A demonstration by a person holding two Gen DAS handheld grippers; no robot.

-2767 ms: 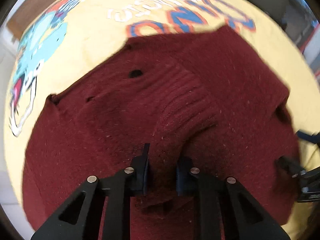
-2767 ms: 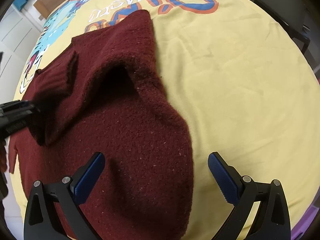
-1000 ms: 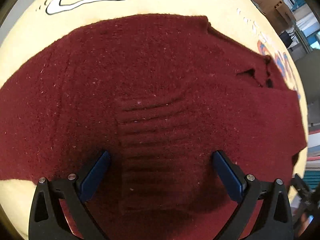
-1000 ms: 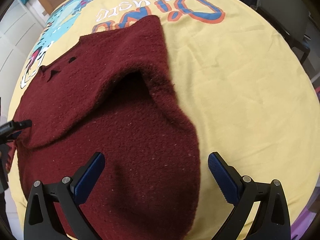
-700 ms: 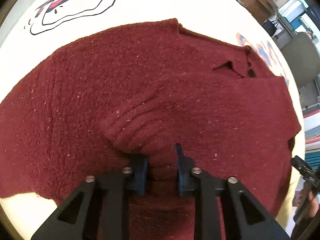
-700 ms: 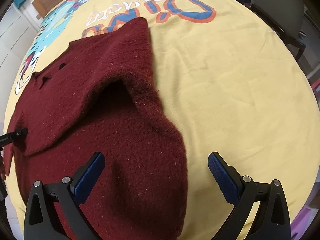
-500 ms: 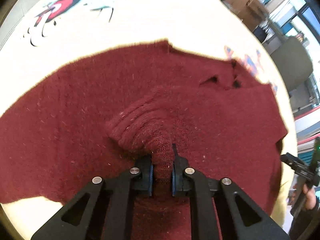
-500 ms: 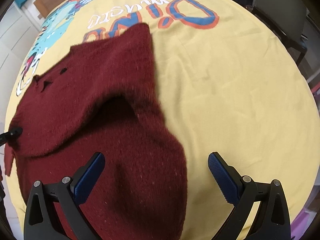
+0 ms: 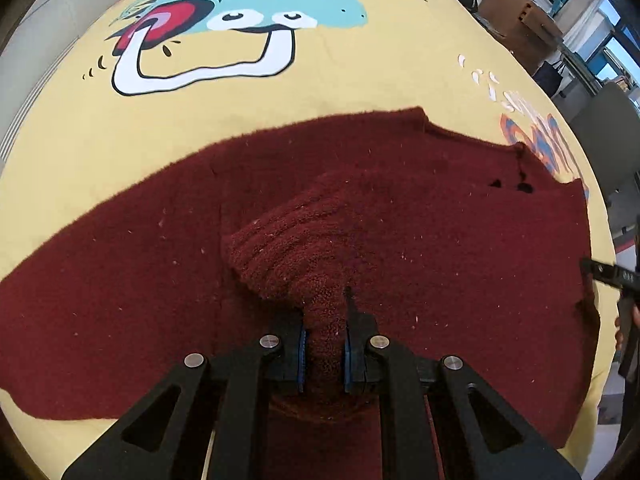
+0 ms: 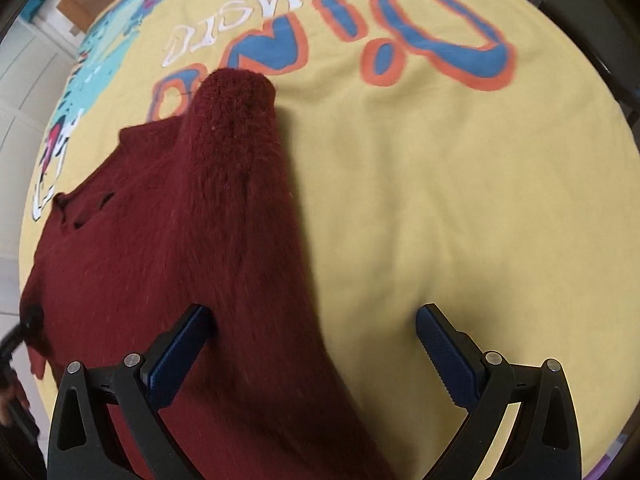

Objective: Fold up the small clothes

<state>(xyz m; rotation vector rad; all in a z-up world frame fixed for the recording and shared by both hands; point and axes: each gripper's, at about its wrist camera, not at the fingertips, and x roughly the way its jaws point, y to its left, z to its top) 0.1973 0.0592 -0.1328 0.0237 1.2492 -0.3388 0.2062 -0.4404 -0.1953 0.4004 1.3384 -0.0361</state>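
Lying spread on a yellow sheet (image 9: pixel 360 80) is a dark red sweater (image 9: pixel 460 248), its body flat and wide across the left wrist view. Left gripper (image 9: pixel 324 354): fingers nearly closed, blue pads pinching a ribbed cuff (image 9: pixel 288 248) of the sweater; the cuff bunches up in a hump over the sweater body just ahead of the fingertips. Neck opening (image 9: pixel 508 184) of the sweater shows as small dark gaps toward the far right of the garment in this view. Beyond the sweater's far edge the sheet carries a cartoon dino face (image 9: pixel 240 20) in teal, white and red, well apart from the garment. At the sweater's right edge a black tool end (image 9: pixel 608 276) shows, small and cut off by the frame. Right wrist view: right gripper (image 10: pixel 316 354) stands wide apart, nothing between its pads; one blue pad (image 10: pixel 180 352) is over the sweater (image 10: pixel 140 260), the other (image 10: pixel 444 352) over bare sheet (image 10: pixel 460 200) beside the garment. A sleeve (image 10: pixel 240 140) runs from near the gripper away up the frame along the sweater's right side, its rounded end lying on the sheet and overlapping the blue-and-orange lettering (image 10: pixel 400 40) printed there. Whether the pad over the sweater touches the fabric, cannot tell; this part is motion-blurred. Neck slits (image 10: pixel 92 208) show on the sweater's left part in this view.
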